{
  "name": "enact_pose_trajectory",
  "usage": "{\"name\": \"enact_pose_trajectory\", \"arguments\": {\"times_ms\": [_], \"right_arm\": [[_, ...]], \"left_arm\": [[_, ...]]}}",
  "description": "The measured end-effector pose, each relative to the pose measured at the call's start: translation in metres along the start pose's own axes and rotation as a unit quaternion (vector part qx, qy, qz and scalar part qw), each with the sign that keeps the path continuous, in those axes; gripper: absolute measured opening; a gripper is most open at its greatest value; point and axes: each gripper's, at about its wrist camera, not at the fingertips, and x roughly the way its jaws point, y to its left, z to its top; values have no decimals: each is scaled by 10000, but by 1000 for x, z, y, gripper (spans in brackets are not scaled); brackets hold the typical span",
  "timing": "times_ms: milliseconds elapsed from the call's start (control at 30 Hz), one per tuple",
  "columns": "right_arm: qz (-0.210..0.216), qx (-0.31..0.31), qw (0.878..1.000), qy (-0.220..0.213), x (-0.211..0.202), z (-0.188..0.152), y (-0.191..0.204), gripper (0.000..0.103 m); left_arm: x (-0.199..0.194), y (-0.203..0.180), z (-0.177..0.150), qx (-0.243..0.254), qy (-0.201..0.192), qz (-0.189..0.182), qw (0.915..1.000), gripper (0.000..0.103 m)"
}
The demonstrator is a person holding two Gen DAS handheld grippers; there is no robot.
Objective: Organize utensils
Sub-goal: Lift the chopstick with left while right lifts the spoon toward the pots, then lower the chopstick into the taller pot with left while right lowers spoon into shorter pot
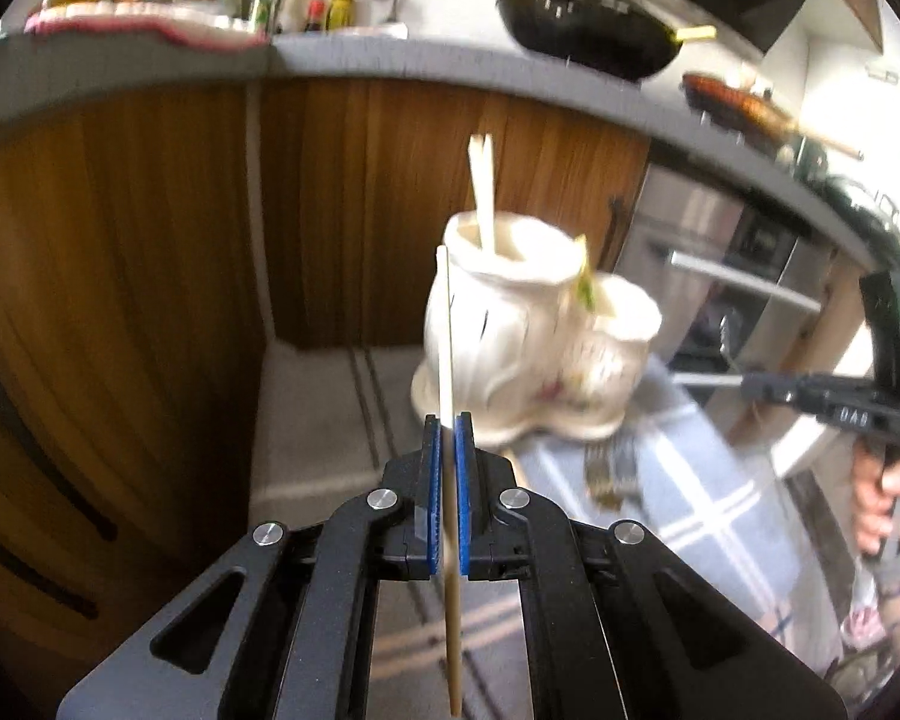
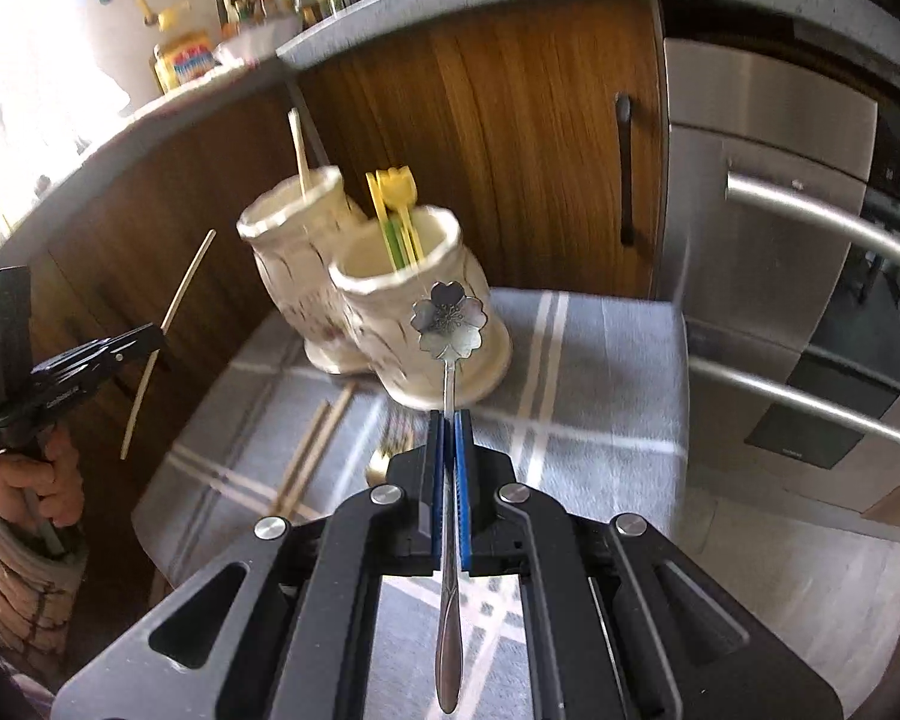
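my left gripper (image 1: 448,420) is pinched tight on a single chopstick (image 1: 447,360), its long axis running straight out past the blue pads (image 1: 431,492), thin tip pointing up and away toward the ceramic holder (image 1: 510,330), the thick end trailing back under the body. my right gripper (image 2: 449,417) is clamped on a metal spoon (image 2: 449,348), handle back toward me, its flower-shaped bowl forward and raised, just in front of the holder's nearer cup (image 2: 414,312).

the holder is a double cup standing on a grey plaid cloth (image 2: 600,360) over a small table, set toward the cloth's far edge. the taller far cup (image 2: 288,240) has chopsticks leaning out of it; the nearer one carries yellow and green plastic picks (image 2: 396,210) standing upright. more chopsticks (image 2: 312,450) lie flat on the cloth near its left edge, long axes running diagonally toward the holder, with a gold-coloured utensil (image 2: 381,465) beside them, too blurred to name.

from the right view, the left gripper hangs off the cloth's left edge, its chopstick tilted, well apart from the holder. the cloth's right half is open. wooden cabinet doors (image 2: 510,120) stand close behind the holder and a steel oven front (image 2: 780,240) past the right edge
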Motion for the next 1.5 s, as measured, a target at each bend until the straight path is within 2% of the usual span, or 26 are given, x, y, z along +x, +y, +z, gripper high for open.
{"name": "enact_pose_trajectory", "arguments": {"times_ms": [300,433,667,767,967,1100,1500], "right_arm": [[293,66,9969,-722,-7,48,11,3],[454,26,9945,-939,-1,71,19,3],[424,25,9901,-1340,26,113,25,3],[328,-31,9882,-1498,40,124,28,3],[134,-130,9845,-1741,64,130,30,3],[-63,-227,9830,-1822,76,117,28,3],[-331,-460,9856,-1594,81,67,30,3]], "left_arm": [[-5,-14,54,-87,-822,-330,9960,5],[-2,-13,80,-248,-1269,-456,9906,5],[22,-11,117,-432,-1965,-539,9781,5],[39,-10,125,-538,-2119,-569,9741,5],[66,-9,120,-707,-2299,-633,9686,5],[77,-14,105,-567,-2458,-451,9666,5],[89,-18,57,-206,-2149,-367,9757,5]]}}
